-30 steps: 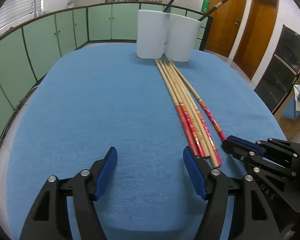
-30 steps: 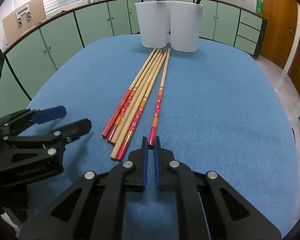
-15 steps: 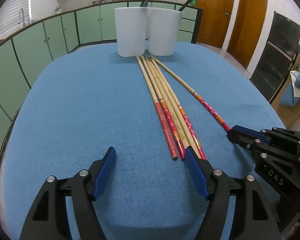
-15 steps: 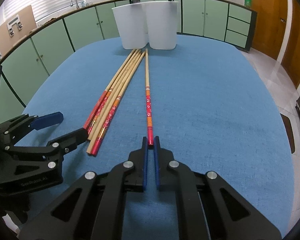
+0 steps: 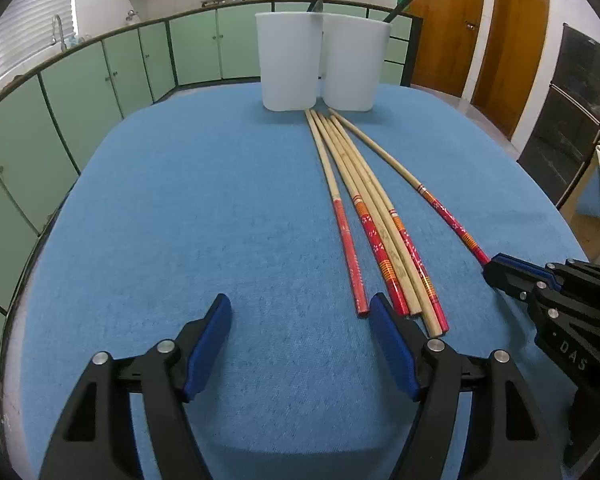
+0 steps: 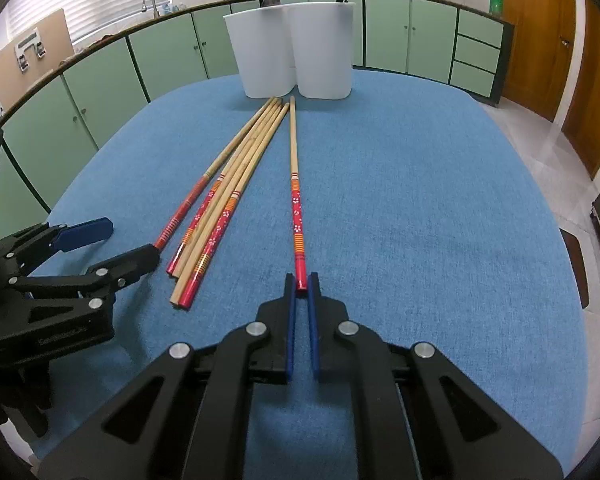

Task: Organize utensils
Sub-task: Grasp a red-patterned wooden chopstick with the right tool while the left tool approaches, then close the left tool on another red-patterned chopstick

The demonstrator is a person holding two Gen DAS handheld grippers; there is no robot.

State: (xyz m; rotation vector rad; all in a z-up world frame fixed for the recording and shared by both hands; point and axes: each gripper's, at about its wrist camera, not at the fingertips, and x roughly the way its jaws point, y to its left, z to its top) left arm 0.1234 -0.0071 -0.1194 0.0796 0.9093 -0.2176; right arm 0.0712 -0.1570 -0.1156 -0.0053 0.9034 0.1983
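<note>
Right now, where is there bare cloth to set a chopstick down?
Free: wide strip left of the chopstick bundle; right of the single chopstick held by the right gripper. Crowded: bundle up to the white holders, and beside the left gripper.

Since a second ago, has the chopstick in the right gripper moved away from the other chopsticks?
Yes. The chopstick clamped at its red end by the right gripper has swung right, away from the bundle, its far tip staying near the white containers.
</note>
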